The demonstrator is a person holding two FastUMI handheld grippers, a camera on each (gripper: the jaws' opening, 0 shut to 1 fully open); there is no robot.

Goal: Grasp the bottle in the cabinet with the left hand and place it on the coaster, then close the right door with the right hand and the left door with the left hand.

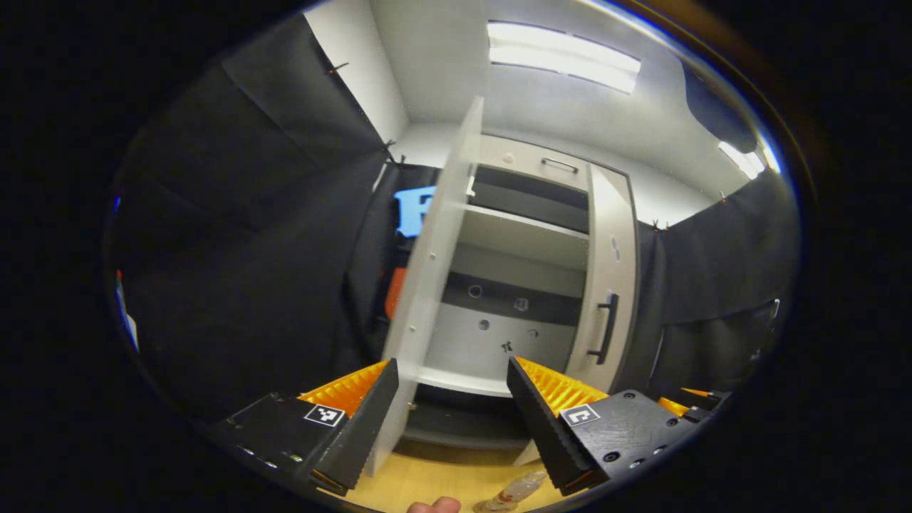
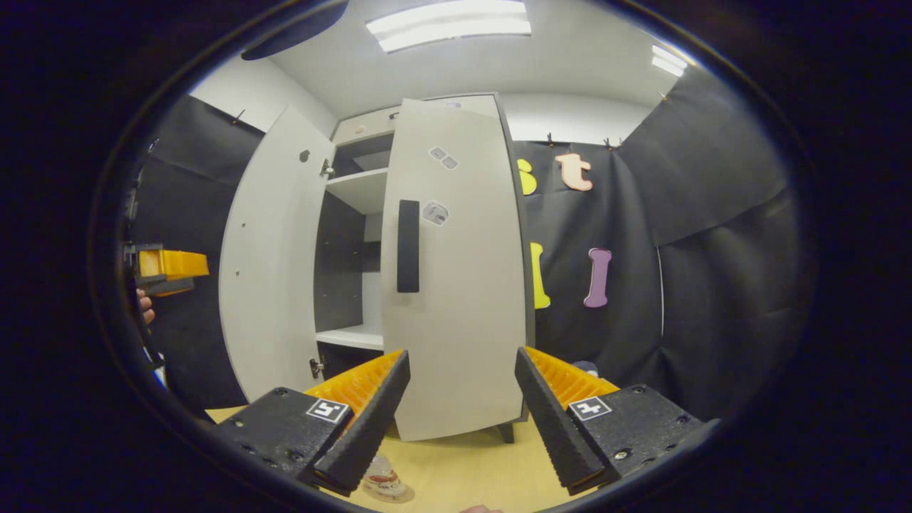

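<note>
Two grippers: both have their jaws spread wide with nothing between the fingers.
Left gripper (image 1: 450,420): its fingers straddle the lower edge of the left door (image 1: 427,285), which stands edge-on between them, not touched as far as I can tell.
Right gripper (image 2: 462,420): held back from the right door (image 2: 456,271), which looks almost shut against the cabinet (image 1: 520,278).
Bottle (image 1: 514,491): out of the cabinet, on the table (image 2: 463,463) near its front edge, below the fingers in both views; it seems to sit on the coaster (image 2: 388,491), so that part looks done.
Step in hand: I judge it to be closing the left door with the left hand.
How to do it well: put one finger flat against the door's outer face near its free edge and push in a smooth arc round the hinge, keeping the fingers clear of the closing gap and of the bottle below; ease off as the door meets the frame.
Left gripper view adds: the bare shelves (image 1: 524,239) inside, and the right door's handle (image 1: 605,328) from the side.
Right gripper view adds: the left door's inner face swung wide open, the other gripper beside it at the left rim, and the coaster under the bottle.
</note>
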